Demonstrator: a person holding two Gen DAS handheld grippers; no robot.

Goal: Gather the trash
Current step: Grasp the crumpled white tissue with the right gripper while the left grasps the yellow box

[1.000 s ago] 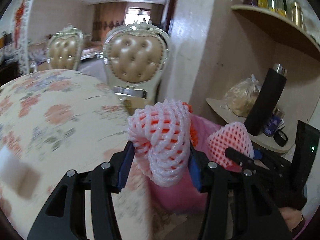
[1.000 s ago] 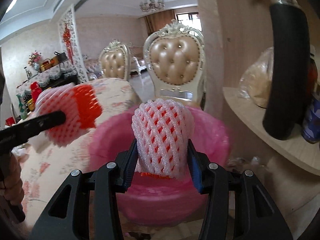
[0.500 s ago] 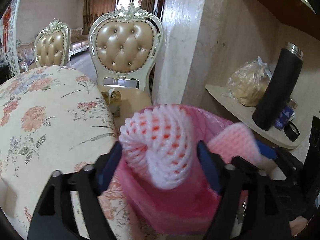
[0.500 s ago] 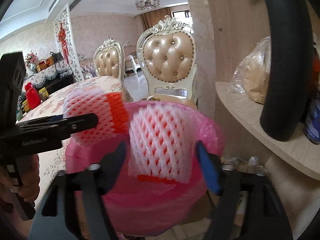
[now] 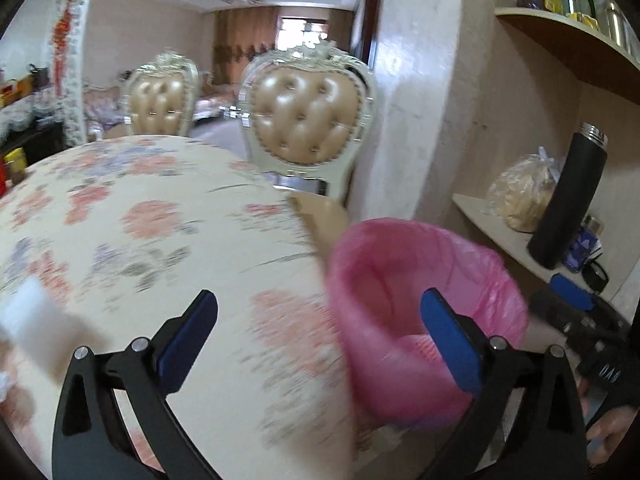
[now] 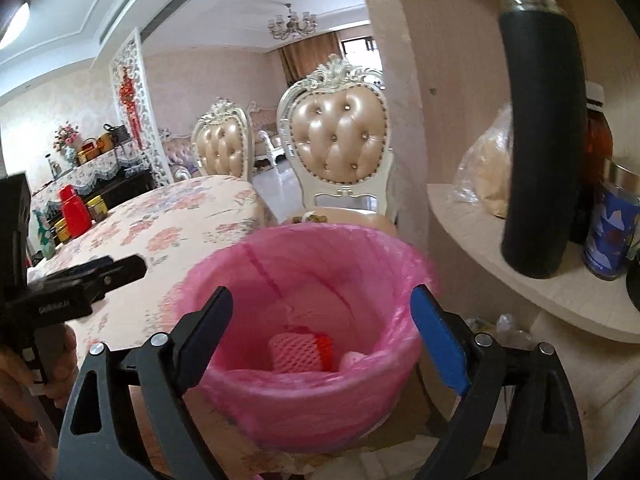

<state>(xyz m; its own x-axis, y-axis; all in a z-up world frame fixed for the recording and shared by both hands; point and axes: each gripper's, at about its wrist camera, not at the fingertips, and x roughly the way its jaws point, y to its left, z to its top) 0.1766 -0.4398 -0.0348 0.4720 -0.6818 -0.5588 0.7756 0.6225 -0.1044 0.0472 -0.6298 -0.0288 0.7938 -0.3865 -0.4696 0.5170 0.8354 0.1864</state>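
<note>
Drop step looks done: both foam nets (image 6: pixel 300 354) lie at the bottom of the pink-lined bin (image 6: pixel 304 392). Left hand-held gripper (image 5: pixel 320 336) and right hand-held gripper (image 6: pixel 322 330) have just been opening, now spread and empty above the bin. Next I'd guess more trash from the bench (image 5: pixel 140 220) beside the bin.

Soft daylight comes from the far curtained window (image 5: pixel 298 26), leaving the room evenly bright with faint shadows. The left wrist view is motion-blurred, smearing the floral tablecloth (image 5: pixel 152 240); the right wrist view is sharper. Fisheye bending and dark vignetting mark every corner.
</note>
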